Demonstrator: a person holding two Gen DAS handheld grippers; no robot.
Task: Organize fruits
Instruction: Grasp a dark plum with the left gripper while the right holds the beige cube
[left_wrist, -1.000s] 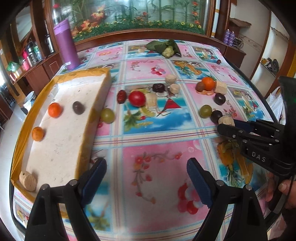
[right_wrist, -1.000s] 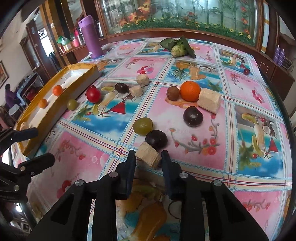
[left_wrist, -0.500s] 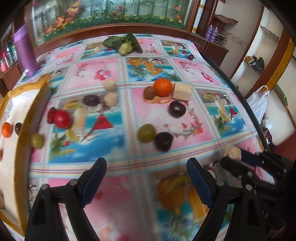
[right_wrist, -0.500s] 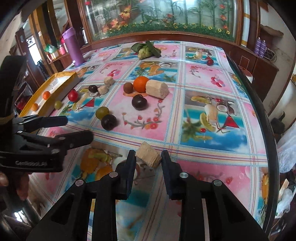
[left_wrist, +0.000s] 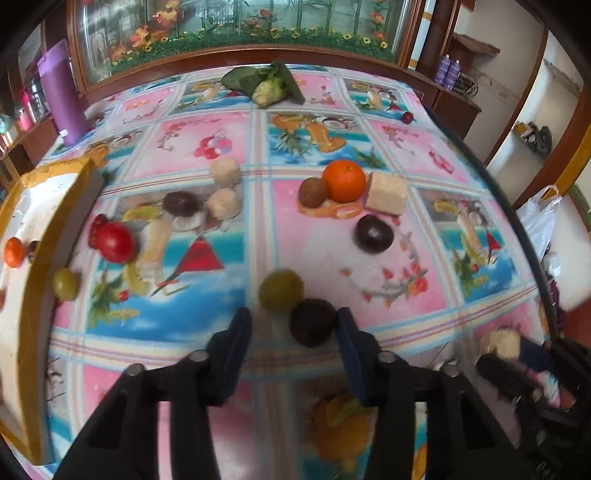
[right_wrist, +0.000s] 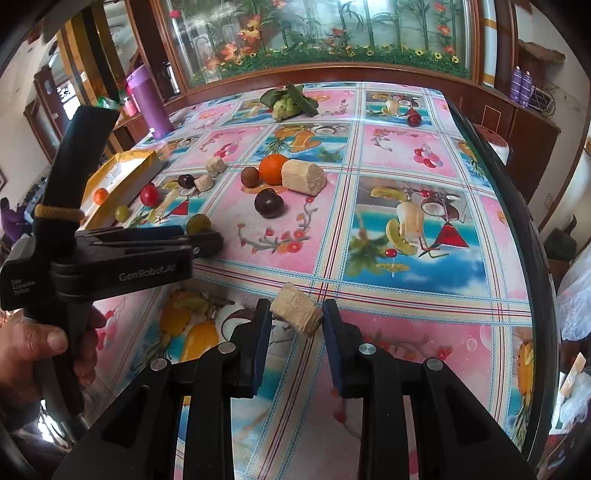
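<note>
Fruits lie scattered on the flowered tablecloth. My left gripper hangs over a dark plum that sits between its closing jaws. The right pad touches the plum, while the left pad stands clear of it. A green fruit rests just beyond the plum. My right gripper is shut on a beige fibrous chunk, held above the table near its front. An orange, a brown fruit, a second dark plum and a red tomato lie further back.
A yellow-rimmed white tray at the left edge holds a small orange fruit. A green grape lies beside it. A purple bottle and a leafy vegetable stand at the back. The table's edge curves along the right.
My left gripper swung right, from beside the tray to the dark plum, and its jaws narrowed. My right gripper carried the beige chunk off to the right, away from the fruits.
</note>
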